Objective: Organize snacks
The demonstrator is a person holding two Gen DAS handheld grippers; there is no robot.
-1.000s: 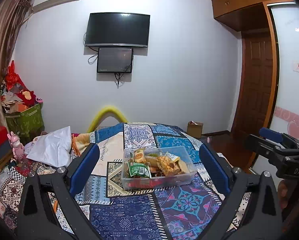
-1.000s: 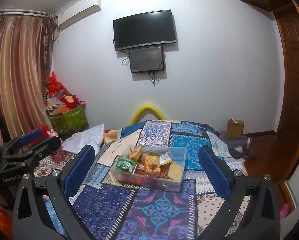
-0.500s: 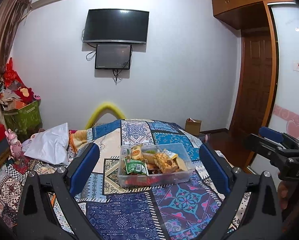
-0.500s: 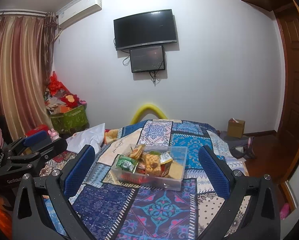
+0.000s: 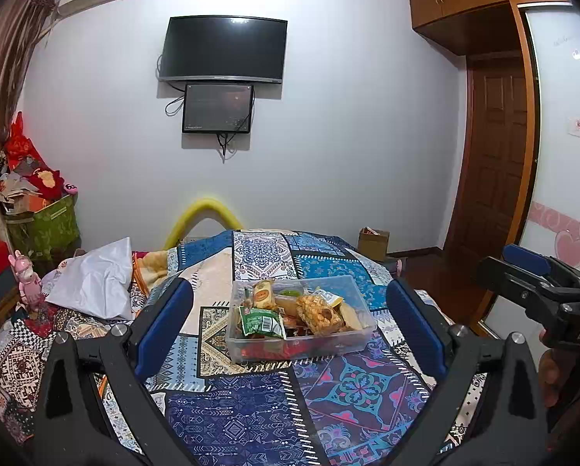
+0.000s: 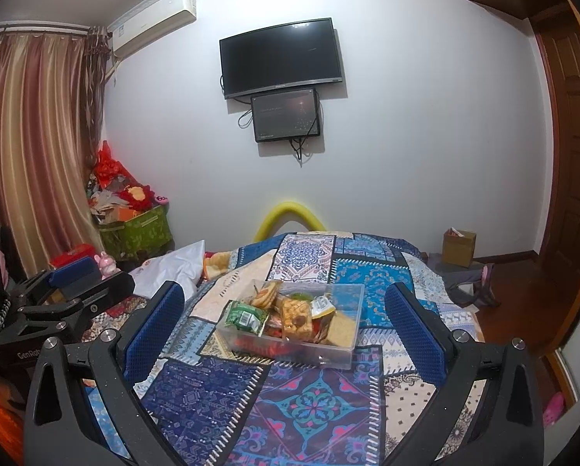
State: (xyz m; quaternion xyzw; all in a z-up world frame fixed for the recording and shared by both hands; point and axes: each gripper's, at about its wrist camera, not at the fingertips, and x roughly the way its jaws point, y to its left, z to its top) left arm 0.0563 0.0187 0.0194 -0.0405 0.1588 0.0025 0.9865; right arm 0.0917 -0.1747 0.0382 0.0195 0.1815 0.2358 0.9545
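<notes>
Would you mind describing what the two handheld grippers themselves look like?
Both are matte black frames with silver screws. The left gripper and right gripper each carry two long fingers with blue textured pads. White lettering marks their bodies: "DAS" on the right one, "GenRob" on the left.

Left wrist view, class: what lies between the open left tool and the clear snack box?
Only bare patchwork cloth lies between the left tool and the snack box, as the left wrist view shows.

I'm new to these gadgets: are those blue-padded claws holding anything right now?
Nothing is held. The left hand-held gripper and right hand-held gripper are both open, short of the clear plastic snack box on the patchwork cloth.
</notes>
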